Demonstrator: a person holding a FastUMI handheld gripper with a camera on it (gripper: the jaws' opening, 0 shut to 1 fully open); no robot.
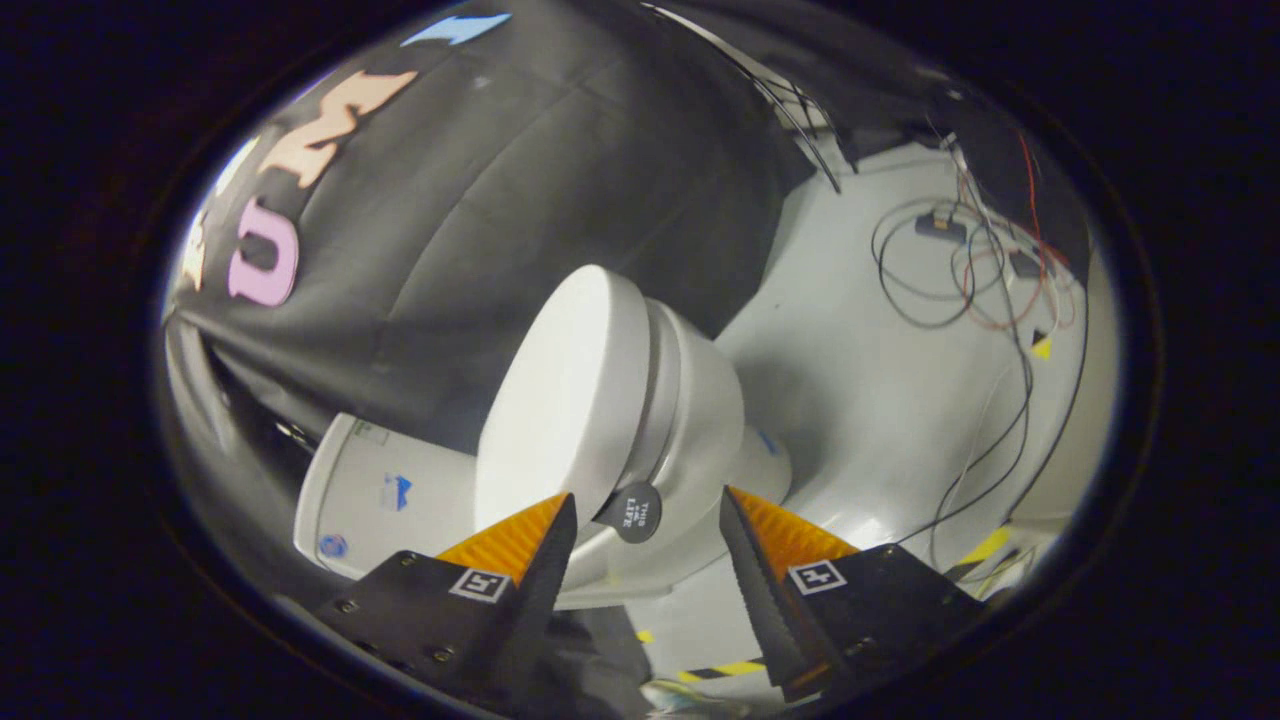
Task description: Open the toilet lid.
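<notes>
A white toilet [700, 420] stands on the grey floor, seen rolled sideways in the gripper view. Its white lid [560, 400] lies closed on the bowl. A small round black tab [632, 512] sticks out from the lid's front edge. My gripper [648, 512] is open, and the tab sits between the two fingertips without either one touching it. The white tank [375, 495] is behind the lid, against the black cloth wall.
Loose black and red cables [960, 280] trail over the grey floor [860, 380] beyond the toilet. Yellow-and-black tape [985, 548] marks the floor near the fingers. The black cloth wall [500, 180] hangs close behind the tank.
</notes>
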